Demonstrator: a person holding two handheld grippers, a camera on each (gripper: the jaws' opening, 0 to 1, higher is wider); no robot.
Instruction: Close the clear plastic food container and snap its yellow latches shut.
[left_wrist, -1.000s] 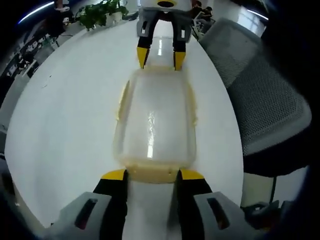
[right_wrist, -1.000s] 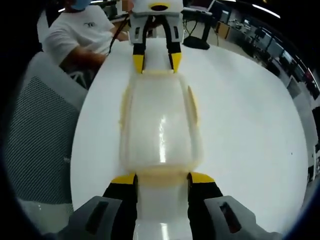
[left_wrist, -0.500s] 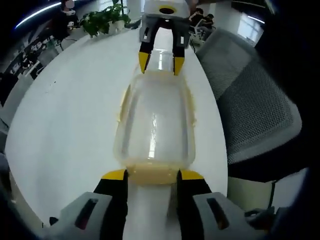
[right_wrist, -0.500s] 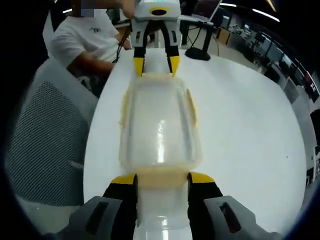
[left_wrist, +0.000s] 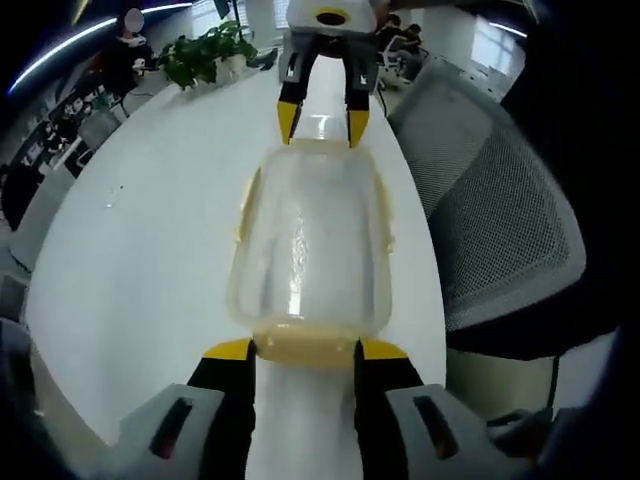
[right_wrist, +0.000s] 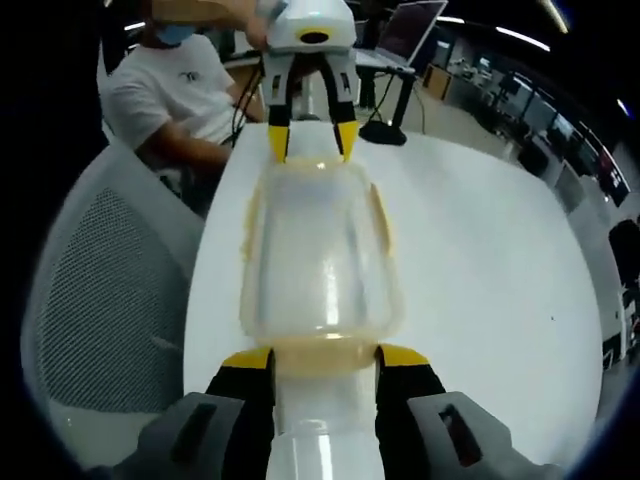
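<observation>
Clear plastic container (left_wrist: 308, 240) runs lengthwise between the left gripper (left_wrist: 297, 350) and right gripper (right_wrist: 325, 358); each gripper's spread jaws flank an end latch, seemingly touching. It probably hangs above the white table (left_wrist: 150, 230).

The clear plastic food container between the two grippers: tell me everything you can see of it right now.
The clear plastic food container is a rounded rectangular box, translucent, with its lid on. Pale yellow latches line its edges: one on each long side and one at each end. It lies lengthwise between the left gripper, which straddles the near end latch, and the right gripper at the far end, above the white table.
</observation>
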